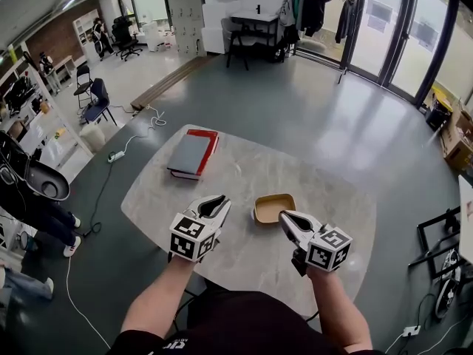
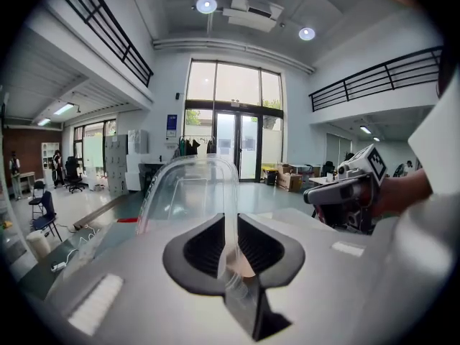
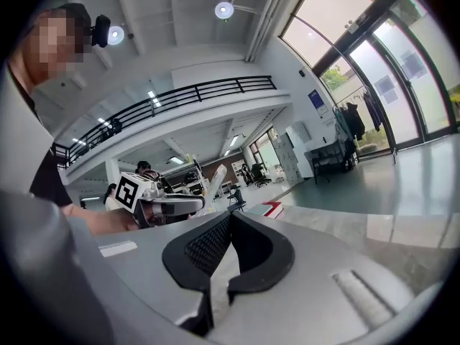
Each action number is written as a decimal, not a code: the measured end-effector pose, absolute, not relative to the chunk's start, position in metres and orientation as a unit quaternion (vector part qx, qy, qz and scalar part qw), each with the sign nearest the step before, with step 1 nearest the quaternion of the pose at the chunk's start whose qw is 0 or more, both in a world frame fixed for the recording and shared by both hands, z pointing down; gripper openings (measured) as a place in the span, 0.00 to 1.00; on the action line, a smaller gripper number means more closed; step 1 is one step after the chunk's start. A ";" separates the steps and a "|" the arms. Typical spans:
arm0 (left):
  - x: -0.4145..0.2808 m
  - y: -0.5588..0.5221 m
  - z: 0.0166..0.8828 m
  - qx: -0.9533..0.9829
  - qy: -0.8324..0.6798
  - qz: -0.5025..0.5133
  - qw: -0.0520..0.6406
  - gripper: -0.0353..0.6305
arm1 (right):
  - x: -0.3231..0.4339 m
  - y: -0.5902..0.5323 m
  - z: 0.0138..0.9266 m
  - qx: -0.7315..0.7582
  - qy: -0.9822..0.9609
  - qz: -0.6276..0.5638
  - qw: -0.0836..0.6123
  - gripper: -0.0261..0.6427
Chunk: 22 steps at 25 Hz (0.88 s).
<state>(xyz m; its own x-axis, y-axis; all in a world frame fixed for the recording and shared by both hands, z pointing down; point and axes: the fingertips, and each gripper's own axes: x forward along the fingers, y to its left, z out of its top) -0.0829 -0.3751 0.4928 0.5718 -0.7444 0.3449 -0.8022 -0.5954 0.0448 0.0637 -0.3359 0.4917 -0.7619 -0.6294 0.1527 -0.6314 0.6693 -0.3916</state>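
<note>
My left gripper (image 1: pixel 215 205) is shut on the edge of a clear plastic lid (image 2: pixel 188 192), which stands upright between its jaws and rises above them. A shallow brown container (image 1: pixel 272 207) sits open on the stone-patterned table (image 1: pixel 244 172), just right of the left gripper's tips. My right gripper (image 1: pixel 290 220) hovers at the container's near right corner with its jaws together and nothing between them. Each gripper shows in the other's view: the right gripper (image 2: pixel 343 192) in the left one, and the left gripper (image 3: pixel 167 205) with the lid (image 3: pixel 214 182) in the right one.
A grey book on a red one (image 1: pixel 192 154) lies at the table's far left. Chairs, desks, a clothes rack and glass doors stand well beyond the table. A cable and power strip (image 1: pixel 116 155) lie on the floor to the left.
</note>
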 end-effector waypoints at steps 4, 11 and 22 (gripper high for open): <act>-0.083 -0.371 0.480 0.882 -0.445 0.129 0.090 0.14 | 0.066 -0.334 0.477 0.343 -0.919 0.194 -0.006 0.06; -0.087 -0.371 0.463 0.882 -0.453 0.112 0.073 0.14 | 0.071 -0.337 0.459 0.350 -0.923 0.161 -0.009 0.06; -0.097 -0.367 0.433 0.876 -0.472 0.072 0.061 0.14 | 0.070 -0.330 0.425 0.332 -0.935 0.115 -0.040 0.06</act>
<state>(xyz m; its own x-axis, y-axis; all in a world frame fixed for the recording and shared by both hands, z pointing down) -0.0967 -0.3666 0.4330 0.5435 -0.8191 0.1835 -0.8366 -0.5465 0.0385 0.0700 -0.3296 0.4247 -0.7762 -0.6305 0.0017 -0.6122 0.7530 -0.2415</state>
